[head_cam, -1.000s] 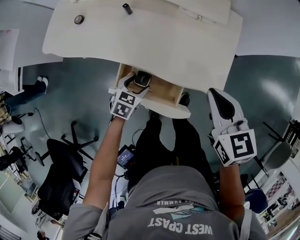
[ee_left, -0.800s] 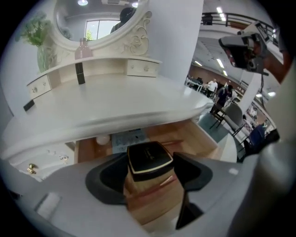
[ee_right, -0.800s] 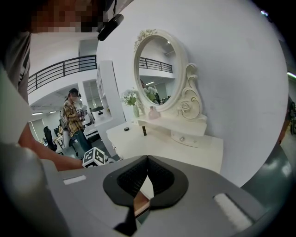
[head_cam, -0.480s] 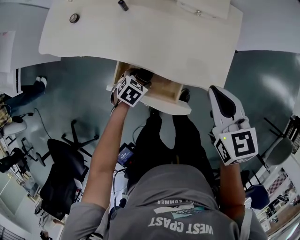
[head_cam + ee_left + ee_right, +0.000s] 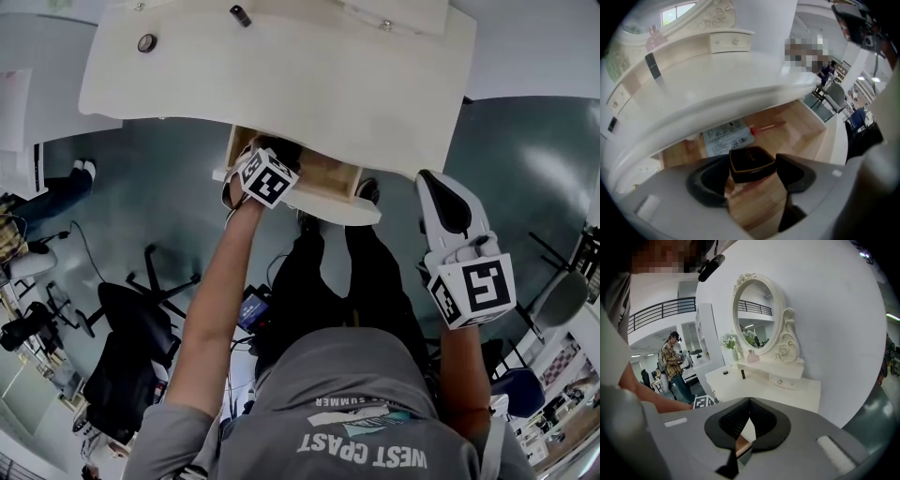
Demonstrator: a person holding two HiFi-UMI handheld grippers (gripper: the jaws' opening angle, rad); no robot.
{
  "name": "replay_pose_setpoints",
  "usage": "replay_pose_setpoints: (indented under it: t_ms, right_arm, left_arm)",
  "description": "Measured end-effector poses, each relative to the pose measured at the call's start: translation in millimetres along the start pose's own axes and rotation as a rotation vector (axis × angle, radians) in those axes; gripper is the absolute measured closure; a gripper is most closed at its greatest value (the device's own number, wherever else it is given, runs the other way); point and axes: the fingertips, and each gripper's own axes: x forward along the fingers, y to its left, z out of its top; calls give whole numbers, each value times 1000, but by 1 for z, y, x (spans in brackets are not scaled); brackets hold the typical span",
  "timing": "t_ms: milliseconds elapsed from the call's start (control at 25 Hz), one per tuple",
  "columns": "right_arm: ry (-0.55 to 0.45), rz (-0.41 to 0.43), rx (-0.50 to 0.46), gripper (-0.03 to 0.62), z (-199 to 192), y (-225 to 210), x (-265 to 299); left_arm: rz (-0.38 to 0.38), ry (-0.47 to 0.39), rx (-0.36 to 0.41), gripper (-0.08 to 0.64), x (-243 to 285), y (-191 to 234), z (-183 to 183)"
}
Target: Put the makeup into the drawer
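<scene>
My left gripper (image 5: 751,169) is shut on a black makeup compact (image 5: 750,161) with a gold edge. It points steeply down into the open wooden drawer (image 5: 801,129). In the head view the left gripper (image 5: 266,176) sits over the left part of the drawer (image 5: 330,178), and its marker cube hides the compact. My right gripper (image 5: 432,189) hangs in the air to the right of the drawer, away from the table. In its own view the right gripper (image 5: 750,405) is shut, with nothing between the pads.
A printed packet (image 5: 726,138) and a red-tipped pencil (image 5: 765,126) lie at the back of the drawer. On the white vanity table (image 5: 309,75) are a dark tube (image 5: 241,15) and a small round item (image 5: 146,42). An oval mirror (image 5: 752,315) stands behind. A person (image 5: 674,363) is in the background.
My left gripper has dropped into the drawer and rolled. The compact showed above its cube a second ago and is now hidden under it. The right gripper has stayed put.
</scene>
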Motion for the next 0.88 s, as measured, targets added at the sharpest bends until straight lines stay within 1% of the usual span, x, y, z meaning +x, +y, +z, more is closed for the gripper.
replay_pose_setpoints:
  t_ms: [120, 280, 480, 680, 880]
  right_arm:
    - [-15, -10, -6, 589, 6, -1, -6]
    - [-35, -21, -14, 589, 16, 0, -17]
    - [-65, -36, -23, 589, 30, 2, -37]
    - [-118, -42, -46, 589, 58, 11, -62]
    - [-187, -44, -86, 589, 95, 26, -96]
  left_arm:
    - [5, -22, 8, 247, -3, 1, 3]
    - [19, -29, 15, 245, -16, 0, -1]
    - [75, -94, 15, 256, -60, 3, 7]
    - [143, -233, 16, 296, -134, 5, 33]
    - [211, -412, 22, 339, -231, -2, 60]
